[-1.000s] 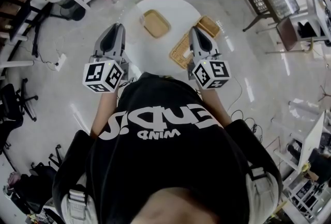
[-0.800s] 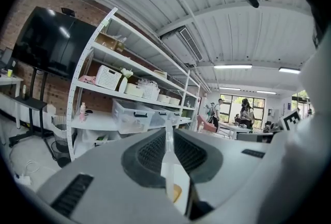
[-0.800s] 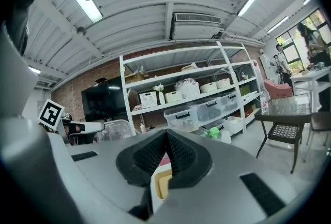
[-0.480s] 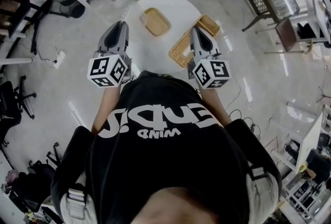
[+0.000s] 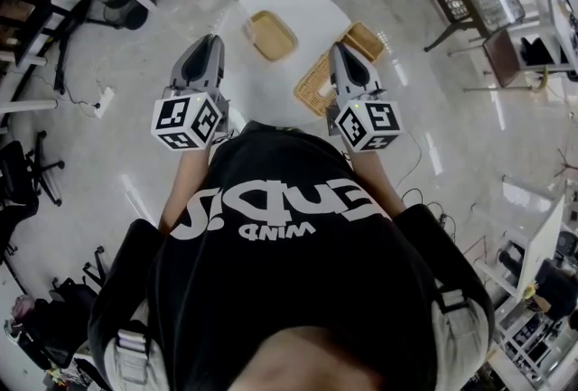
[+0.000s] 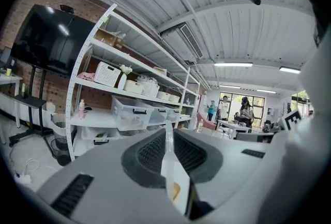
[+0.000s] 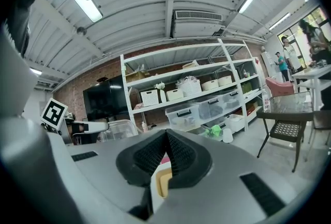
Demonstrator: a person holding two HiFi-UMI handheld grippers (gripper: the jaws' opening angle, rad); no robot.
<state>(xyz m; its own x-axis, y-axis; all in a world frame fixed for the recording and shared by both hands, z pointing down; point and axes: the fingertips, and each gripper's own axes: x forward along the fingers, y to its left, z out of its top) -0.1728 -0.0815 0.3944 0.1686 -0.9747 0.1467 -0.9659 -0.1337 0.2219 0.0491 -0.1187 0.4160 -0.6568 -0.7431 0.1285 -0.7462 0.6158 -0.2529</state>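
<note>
Both tools are closed on nothing. The left tool (image 5: pixel 209 42) and the right tool (image 5: pixel 340 51) have their jaws pressed together, which each gripper view shows plainly (image 6: pixel 167 137) (image 7: pixel 166 141), and they point forward over the round white tabletop (image 5: pixel 266 87). The left tool is at its left rim. Largest of what lies there, a woven mat (image 5: pixel 313 89) sits under and just left of the right tool. The tan square tray (image 5: pixel 271 35) lies ahead, between the two tools and nearer the far rim. A small woven basket (image 5: pixel 365 43) sits just right of the right tool's tip, at the rim. The basket looks like the main risk: a sideways drift of the right tool could push it off the rim. With jaws shut, coming down on mat or tray would shove rather than grasp. Bare tabletop between the tools gives the most room, and the floor (image 5: pixel 135 154) left of the left tool is open.
</note>
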